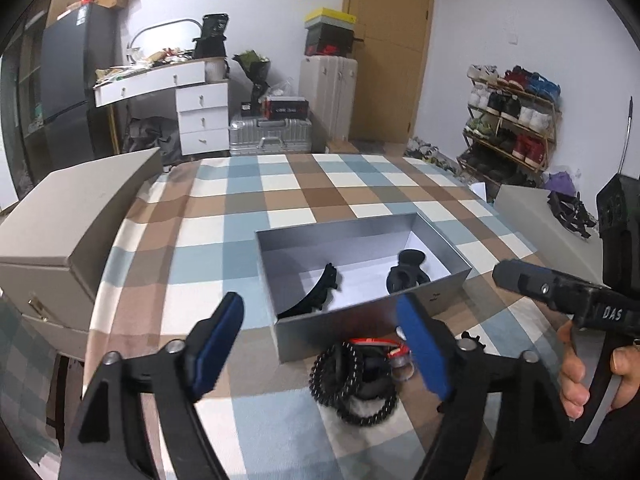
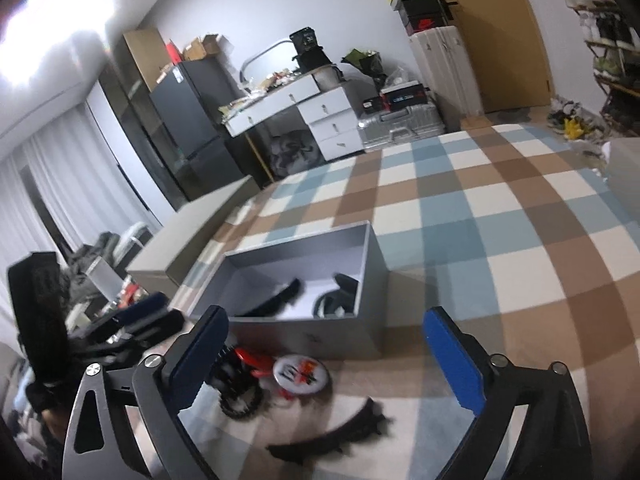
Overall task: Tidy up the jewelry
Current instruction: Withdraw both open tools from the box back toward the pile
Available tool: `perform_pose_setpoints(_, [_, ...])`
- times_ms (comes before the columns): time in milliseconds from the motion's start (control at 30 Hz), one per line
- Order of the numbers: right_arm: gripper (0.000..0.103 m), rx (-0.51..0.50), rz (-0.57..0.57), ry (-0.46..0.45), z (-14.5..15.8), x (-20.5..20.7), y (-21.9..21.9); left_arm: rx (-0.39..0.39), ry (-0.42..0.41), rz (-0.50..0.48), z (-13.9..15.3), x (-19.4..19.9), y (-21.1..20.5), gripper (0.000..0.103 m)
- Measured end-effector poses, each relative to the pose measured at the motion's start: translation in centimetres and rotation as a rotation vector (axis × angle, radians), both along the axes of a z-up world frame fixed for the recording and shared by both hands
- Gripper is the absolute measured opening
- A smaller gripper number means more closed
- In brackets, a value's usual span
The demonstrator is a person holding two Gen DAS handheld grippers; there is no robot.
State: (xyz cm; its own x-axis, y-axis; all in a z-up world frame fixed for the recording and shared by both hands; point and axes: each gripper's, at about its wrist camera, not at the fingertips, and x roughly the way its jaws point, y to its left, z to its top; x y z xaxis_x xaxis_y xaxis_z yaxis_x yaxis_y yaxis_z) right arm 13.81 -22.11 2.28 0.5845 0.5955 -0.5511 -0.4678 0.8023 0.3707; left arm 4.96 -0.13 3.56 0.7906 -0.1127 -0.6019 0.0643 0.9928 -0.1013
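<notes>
Both grippers [image 1: 320,344] [image 2: 332,356] agape, angled downward

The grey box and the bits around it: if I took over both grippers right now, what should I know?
Left gripper: open, empty.
Right gripper: open, empty.
Done: a black hair clip and a dark round piece lie in the grey box.
Left, on the checked cloth in front of the box: black bead chain, round badge, red-trimmed piece, second black hair clip.
</notes>
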Motion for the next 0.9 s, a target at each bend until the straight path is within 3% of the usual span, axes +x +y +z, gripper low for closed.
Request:
perform_pose_setpoints(100, [0.103,-0.056,0.005,0.010,-0.2,-0.5,0.1,0.011,-0.029,0.016,0.0,-1.0,0.3,0.087])
perform_pose_setpoints(200, [0.103,-0.095,0.013,0.008,-0.4,-1.1,0.3,0.019,-0.046,0.043,-0.2,-1.9,0.7,0.102])
perform_pose_setpoints(400, [0.103,-0.173,0.036,0.016,-0.8,-2.1,0.8,0.003,-0.028,0.045,-1.2,-2.5,1.4,0.102])
perform_pose_setpoints(600, [0.103,-0.259,0.066,0.013,-1.3,-2.7,1.0,0.046,-0.012,0.039,-2.0,-3.0,0.8,0.102])
perform_pose_setpoints(900, [0.103,-0.373,0.168,0.070,-4.1,-2.9,2.6,0.033,-0.010,0.042,-2.5,-3.3,1.3,0.102])
